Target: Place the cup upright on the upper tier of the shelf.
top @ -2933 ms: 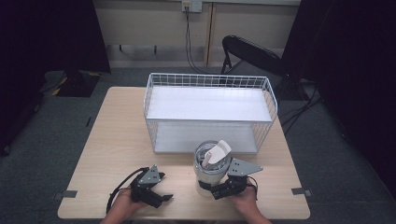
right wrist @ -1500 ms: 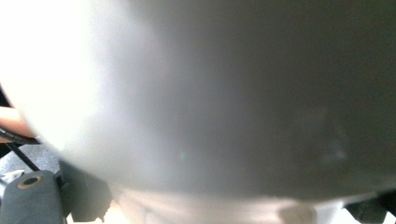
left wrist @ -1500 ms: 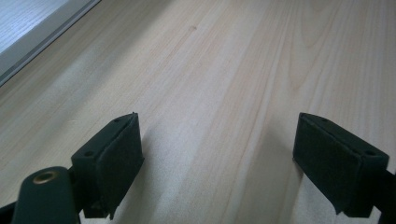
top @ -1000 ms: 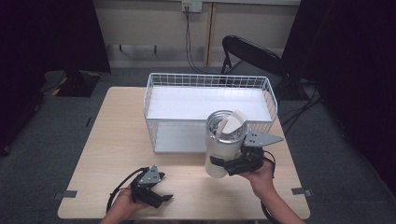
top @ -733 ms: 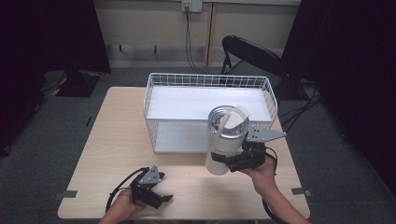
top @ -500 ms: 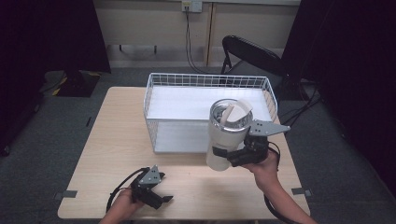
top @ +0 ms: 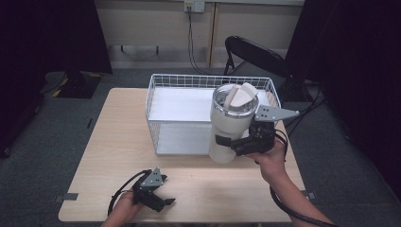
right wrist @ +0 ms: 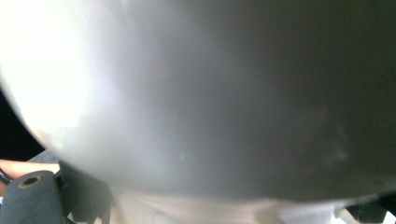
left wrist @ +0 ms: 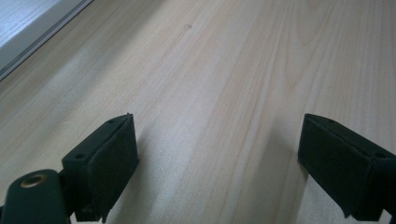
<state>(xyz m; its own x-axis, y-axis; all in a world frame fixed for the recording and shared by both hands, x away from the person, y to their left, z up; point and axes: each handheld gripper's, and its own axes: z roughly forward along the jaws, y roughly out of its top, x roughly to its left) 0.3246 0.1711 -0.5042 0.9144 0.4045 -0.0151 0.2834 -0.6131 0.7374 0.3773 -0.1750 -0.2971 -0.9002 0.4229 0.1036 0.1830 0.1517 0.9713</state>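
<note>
Lifted the tall white insulated tumbler off the table, clamped in right hand-held gripper, now at white wire basket. Left hand-held gripper parked, jaws apart.

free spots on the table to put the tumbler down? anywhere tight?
Bare wood left of the wire basket, and the front strip between the left gripper and the right gripper. Tight at the basket's front right, where the right gripper holds the tumbler aloft.

The tall white plastic tumbler is a blur, cut off on all sides, hiding the right tool's jaws.
</note>
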